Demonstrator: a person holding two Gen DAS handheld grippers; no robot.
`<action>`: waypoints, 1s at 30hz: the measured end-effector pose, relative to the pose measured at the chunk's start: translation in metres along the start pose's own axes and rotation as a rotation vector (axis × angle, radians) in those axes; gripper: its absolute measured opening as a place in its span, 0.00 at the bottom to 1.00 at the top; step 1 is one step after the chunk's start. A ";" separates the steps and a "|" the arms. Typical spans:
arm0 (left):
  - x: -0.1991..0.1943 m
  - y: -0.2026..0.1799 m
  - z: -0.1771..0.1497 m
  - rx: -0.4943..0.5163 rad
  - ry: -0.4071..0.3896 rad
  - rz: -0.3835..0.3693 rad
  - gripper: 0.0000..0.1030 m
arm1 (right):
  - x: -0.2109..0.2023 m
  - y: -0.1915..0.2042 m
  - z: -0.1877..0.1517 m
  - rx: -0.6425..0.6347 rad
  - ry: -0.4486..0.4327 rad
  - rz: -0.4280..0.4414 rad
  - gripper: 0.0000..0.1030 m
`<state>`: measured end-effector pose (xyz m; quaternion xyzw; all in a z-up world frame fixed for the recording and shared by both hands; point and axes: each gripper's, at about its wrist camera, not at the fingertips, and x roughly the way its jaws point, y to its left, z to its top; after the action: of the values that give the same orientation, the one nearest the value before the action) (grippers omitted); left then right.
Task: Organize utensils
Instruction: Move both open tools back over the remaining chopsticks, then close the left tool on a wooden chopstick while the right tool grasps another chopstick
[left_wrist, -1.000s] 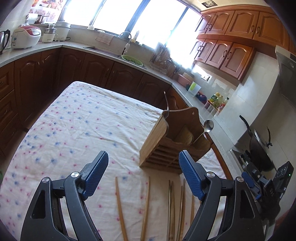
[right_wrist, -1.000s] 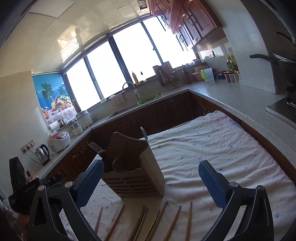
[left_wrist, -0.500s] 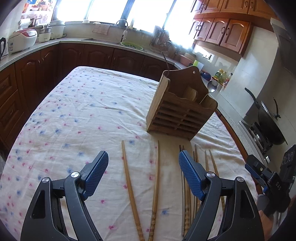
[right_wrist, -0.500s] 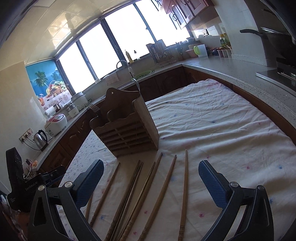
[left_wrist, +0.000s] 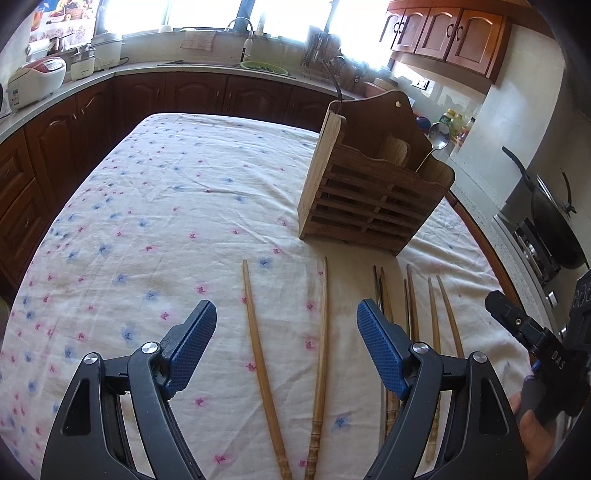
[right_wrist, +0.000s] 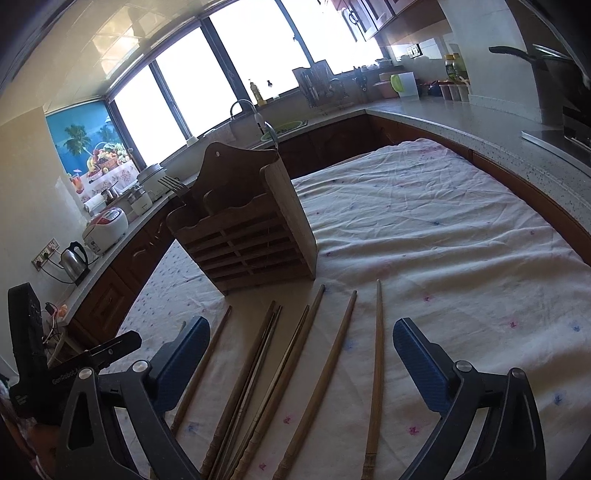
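Long brown wooden chopsticks (right_wrist: 325, 365) lie in a loose row on the white floral tablecloth (left_wrist: 155, 206), tips toward the slatted wooden utensil holder (left_wrist: 369, 192) standing just beyond them. Left gripper (left_wrist: 286, 332): jaws wide, holding nothing, two separate chopsticks (left_wrist: 258, 354) lying between the blue pads (left_wrist: 192, 343) on the cloth below; the remaining sticks lie under and right of its right finger. Right gripper (right_wrist: 301, 356): jaws wide and closing, most of the row between its fingers, none touched. A metal spoon (left_wrist: 437, 138) and a fork (right_wrist: 177, 186) stand in the holder. Dark wooden cabinets (left_wrist: 207, 92) line the far wall.
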<state>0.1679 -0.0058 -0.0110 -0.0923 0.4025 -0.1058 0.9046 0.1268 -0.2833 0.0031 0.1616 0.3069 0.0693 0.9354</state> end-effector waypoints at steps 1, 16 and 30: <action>0.004 -0.002 0.001 0.007 0.011 0.002 0.78 | 0.003 0.000 0.000 -0.003 0.010 -0.006 0.90; 0.070 -0.031 0.008 0.124 0.175 0.025 0.47 | 0.073 -0.014 0.006 -0.028 0.200 -0.119 0.44; 0.096 -0.060 0.010 0.252 0.187 0.082 0.06 | 0.102 -0.007 0.013 -0.111 0.269 -0.198 0.10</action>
<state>0.2315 -0.0885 -0.0570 0.0487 0.4718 -0.1268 0.8712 0.2163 -0.2698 -0.0460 0.0679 0.4394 0.0149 0.8956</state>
